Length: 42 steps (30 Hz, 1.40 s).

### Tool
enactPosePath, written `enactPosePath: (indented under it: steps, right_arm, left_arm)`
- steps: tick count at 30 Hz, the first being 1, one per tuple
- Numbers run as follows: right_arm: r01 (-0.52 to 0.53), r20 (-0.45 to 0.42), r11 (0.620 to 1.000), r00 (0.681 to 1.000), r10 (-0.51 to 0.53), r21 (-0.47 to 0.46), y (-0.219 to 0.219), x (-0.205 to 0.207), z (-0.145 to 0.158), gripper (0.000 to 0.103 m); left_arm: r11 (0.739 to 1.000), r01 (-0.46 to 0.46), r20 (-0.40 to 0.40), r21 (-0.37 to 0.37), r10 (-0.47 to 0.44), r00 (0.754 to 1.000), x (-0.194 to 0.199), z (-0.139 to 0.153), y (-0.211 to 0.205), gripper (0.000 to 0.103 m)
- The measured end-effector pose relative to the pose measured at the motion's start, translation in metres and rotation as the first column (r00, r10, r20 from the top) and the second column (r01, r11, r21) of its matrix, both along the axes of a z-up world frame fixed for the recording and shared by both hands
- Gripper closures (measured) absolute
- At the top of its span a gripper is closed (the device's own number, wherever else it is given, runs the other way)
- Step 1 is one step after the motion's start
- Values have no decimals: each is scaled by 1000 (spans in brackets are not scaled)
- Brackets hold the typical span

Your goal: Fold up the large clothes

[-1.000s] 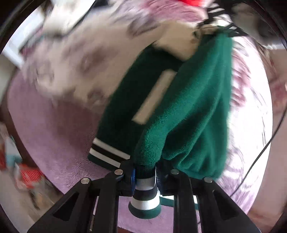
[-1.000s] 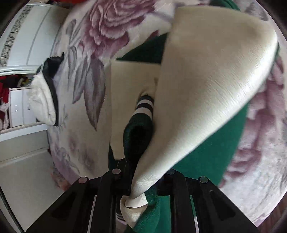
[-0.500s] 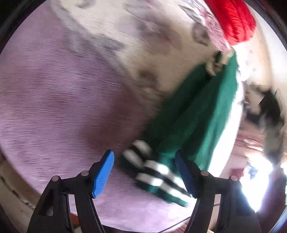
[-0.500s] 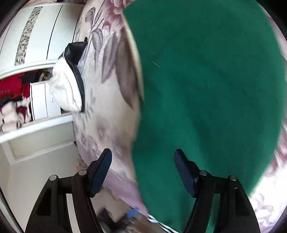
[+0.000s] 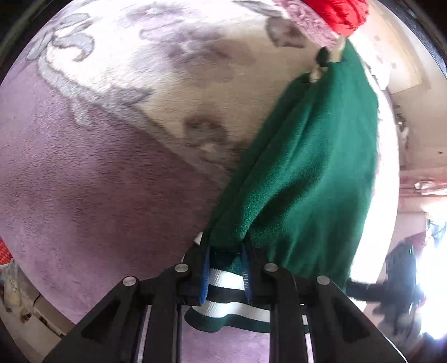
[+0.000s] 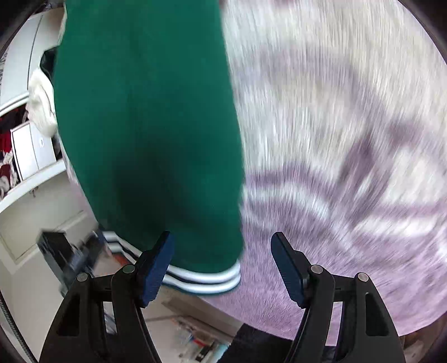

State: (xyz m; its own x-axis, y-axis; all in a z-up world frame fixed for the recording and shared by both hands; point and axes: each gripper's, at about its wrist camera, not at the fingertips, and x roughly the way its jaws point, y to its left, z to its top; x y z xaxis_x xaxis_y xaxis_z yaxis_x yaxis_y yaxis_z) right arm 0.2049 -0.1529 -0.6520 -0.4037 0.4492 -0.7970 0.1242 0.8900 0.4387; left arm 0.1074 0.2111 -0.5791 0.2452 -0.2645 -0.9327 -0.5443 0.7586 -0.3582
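Note:
A green fleece jacket [image 5: 307, 173] with a white-and-dark striped hem lies on a purple floral blanket [image 5: 111, 167]. My left gripper [image 5: 225, 268] is shut on the jacket's striped hem [image 5: 226, 287], with green cloth bunched over the fingers. In the right wrist view the jacket [image 6: 145, 125] fills the left half, its striped hem [image 6: 206, 279] at the blanket's edge. My right gripper [image 6: 222, 265] is open and empty, just above that hem's corner.
A red garment [image 5: 338, 14] lies at the far end of the bed. A white wardrobe with shelves [image 6: 25, 139] stands to the left, with a white garment [image 6: 42, 103] hanging by it. Clutter lies on the floor [image 6: 195, 335] below the bed edge.
Both grippers held the jacket, then opened and let it go. My left gripper has now shut on the striped hem. My right gripper stays open and has moved to the hem corner.

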Motion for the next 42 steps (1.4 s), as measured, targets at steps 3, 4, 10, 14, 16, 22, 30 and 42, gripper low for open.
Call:
enactPosePath:
  steps: [3,4,10,14,16,22,30,42]
  right_arm:
    - [67,-35,998,997,-66,22,-3,-18,-21,29]
    - [93,-44,995,995,-91,43,-6,-20,-22,29]
    - [126,-40,975,992,-121,185,-10,-33,-10,29]
    - [114,-42,952,993,-106,286,5,-49,-29,29]
    - [143,-52,935,990,-133,325,9,-52,-39,28]
    - [260,-42,884,963,-265,388,15,-57,-46,21]
    - [384,50,867,906,-420,317,12,-101,-17,77]
    - [375,-71,908,927,-368,187,4,-206,53,78]
  left_arm:
    - [999,31,-47,5,-31,998,16,-10,-9,86]
    - [999,37,-49,-11,-37,998,18,-8,-10,86]
    - [987,-21,-4,-162,21,1000,10,14,13,70]
    - [975,-27,20,-222,32,999,10,4,26,52]
    - [967,11,24,-256,-6,1000,26,-17,24,48]
    - [941,75,42,-331,-65,997,58,-58,18,47]
    - [950,188,178,-249,-146,973,56,-26,5,81]
    - [912,184,-4,-366,-199,980,-39,-20,-7,79]
